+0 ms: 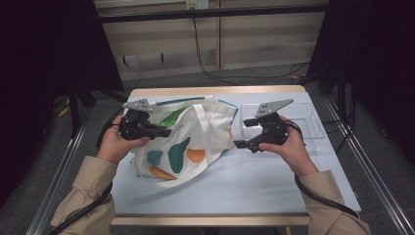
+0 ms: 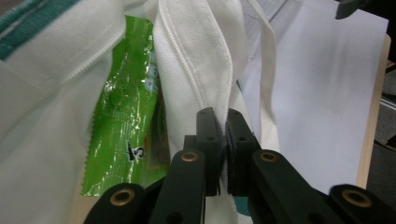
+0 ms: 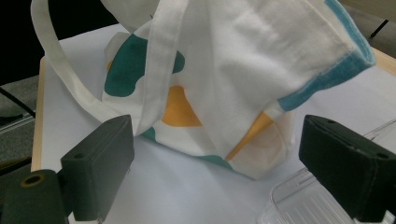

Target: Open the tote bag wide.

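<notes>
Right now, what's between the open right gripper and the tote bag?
Bare table top: in the right gripper view, nothing lies between the right gripper and the tote bag. The clear tray sits off to one side.

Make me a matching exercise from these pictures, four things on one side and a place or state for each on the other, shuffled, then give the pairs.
Things:
1. left gripper
2. right gripper
3. green packet
4. clear tray

Places or states:
A. inside the tote bag
B. jaws wide open, nothing between them
C. on the table, right of the bag
D. clamped shut on the bag's white fabric

Pairs: 1-D, 2-B, 3-A, 4-C
</notes>
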Demonstrator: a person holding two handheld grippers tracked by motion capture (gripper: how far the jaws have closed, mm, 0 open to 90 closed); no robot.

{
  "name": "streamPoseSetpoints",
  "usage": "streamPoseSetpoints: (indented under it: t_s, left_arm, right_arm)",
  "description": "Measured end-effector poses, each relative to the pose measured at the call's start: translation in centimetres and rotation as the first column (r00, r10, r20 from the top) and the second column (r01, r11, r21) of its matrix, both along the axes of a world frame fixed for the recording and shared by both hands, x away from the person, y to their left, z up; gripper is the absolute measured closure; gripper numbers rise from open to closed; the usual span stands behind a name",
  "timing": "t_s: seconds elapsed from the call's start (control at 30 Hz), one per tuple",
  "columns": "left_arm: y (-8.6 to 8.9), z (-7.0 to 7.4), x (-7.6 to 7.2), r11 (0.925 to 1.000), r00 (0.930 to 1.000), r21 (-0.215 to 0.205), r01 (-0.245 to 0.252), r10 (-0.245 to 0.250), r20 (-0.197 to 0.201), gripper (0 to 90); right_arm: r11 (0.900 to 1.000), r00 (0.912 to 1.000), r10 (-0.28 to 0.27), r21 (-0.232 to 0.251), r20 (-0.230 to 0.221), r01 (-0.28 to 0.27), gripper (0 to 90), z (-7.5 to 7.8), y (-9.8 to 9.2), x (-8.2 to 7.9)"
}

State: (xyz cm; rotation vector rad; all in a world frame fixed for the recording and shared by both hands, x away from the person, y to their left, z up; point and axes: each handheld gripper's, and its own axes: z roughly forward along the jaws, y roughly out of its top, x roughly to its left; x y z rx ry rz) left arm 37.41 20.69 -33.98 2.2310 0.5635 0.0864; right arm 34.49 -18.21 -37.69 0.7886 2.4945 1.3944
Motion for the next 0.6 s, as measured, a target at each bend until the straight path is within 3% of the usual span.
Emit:
streamPoseSetpoints:
  t_s: [0.6]
  left_arm:
    - [-0.5,-0.8,-1.4,0.9977,0.9976,-0.005,0.067,-0.067,-0.02,86.6]
  right_arm:
    - [0.999,0.999,0.034,-0.002,0.029,-0.034,12.9,1.0,3.3,0.9]
